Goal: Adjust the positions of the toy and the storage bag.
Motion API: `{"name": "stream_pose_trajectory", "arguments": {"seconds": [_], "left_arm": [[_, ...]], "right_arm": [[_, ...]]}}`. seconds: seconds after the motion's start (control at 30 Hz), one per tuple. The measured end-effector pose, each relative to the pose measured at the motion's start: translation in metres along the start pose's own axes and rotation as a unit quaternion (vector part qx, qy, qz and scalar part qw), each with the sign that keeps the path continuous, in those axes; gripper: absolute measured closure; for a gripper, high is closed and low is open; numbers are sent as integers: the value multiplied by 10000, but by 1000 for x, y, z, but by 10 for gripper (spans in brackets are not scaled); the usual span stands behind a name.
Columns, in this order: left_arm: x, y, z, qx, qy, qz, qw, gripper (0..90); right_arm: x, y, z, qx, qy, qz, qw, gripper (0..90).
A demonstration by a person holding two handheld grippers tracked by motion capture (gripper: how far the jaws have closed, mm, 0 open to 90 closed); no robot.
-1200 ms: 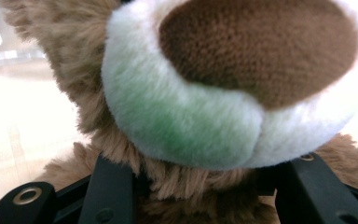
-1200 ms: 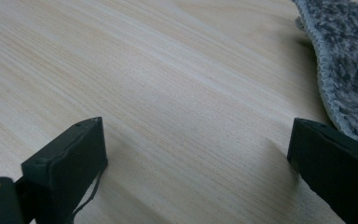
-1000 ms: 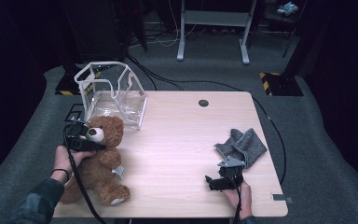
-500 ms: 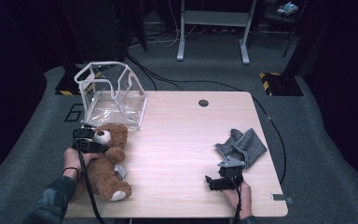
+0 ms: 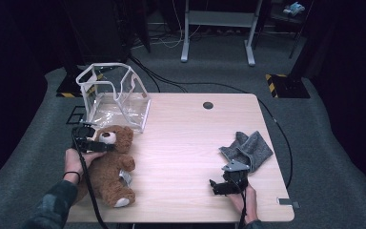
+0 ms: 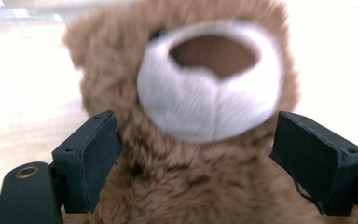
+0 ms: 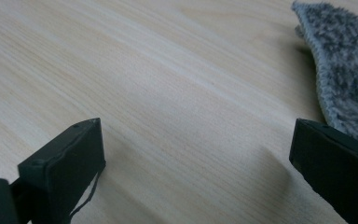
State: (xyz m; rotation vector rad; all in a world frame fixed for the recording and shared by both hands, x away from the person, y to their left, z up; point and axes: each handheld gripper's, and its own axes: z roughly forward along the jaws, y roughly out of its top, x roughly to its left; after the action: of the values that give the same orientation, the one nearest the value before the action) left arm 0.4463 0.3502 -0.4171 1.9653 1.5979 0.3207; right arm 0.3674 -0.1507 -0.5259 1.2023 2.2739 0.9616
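The teddy bear (image 5: pixel 107 167) lies on the counter (image 5: pixel 181 143) beside the clear bag (image 5: pixel 114 95). The left gripper (image 6: pixel 196 154) has just been opening, its fingers wide around the bear's neck without pressing. The right gripper (image 7: pixel 196 158) rests open and empty. Next move probably needs a firm regrasp.

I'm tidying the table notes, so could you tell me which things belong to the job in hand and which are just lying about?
In hand:
- teddy bear, between the open left gripper, whose jaws have just been opening
- clear bag next to the bear, probably

Lying about:
- grey cloth, beside the idle right gripper
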Motion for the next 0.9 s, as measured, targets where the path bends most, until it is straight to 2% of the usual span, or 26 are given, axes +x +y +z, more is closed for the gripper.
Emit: {"name": "stream_pose_trajectory", "arguments": {"seconds": [0.13,0.17,0.23,0.27,0.37,0.5,0.57,0.6,0.7,0.9], "left_arm": [[-7,13,-12,-281,31,97,9996,129],[-9,17,-13,-315,45,182,9993,123],[-14,23,-15,-378,1,174,9991,102],[-16,27,-15,-425,66,263,9987,102],[-23,37,-14,-475,70,326,9983,89],[-29,48,-13,-556,65,369,9978,83],[-33,55,-13,-671,93,436,9967,79],[-34,57,-12,-677,68,455,9966,79],[-39,65,-9,-728,77,441,9963,72],[-45,84,-3,-799,201,421,9957,69]], "right_arm": [[4,3,-1,-188,-18,-52,9998,32],[4,4,-1,-170,-38,-136,9998,30],[4,6,3,-153,3,-59,9999,25],[4,6,3,-153,3,-59,9999,25],[1,6,6,-58,48,46,10000,19],[1,5,7,-8,59,-7,10000,22],[2,6,8,29,50,-6,10000,29],[3,6,9,84,61,-105,9999,27],[5,5,8,-22,-37,-247,9997,39],[6,4,8,-59,-27,-181,9998,53]]}}
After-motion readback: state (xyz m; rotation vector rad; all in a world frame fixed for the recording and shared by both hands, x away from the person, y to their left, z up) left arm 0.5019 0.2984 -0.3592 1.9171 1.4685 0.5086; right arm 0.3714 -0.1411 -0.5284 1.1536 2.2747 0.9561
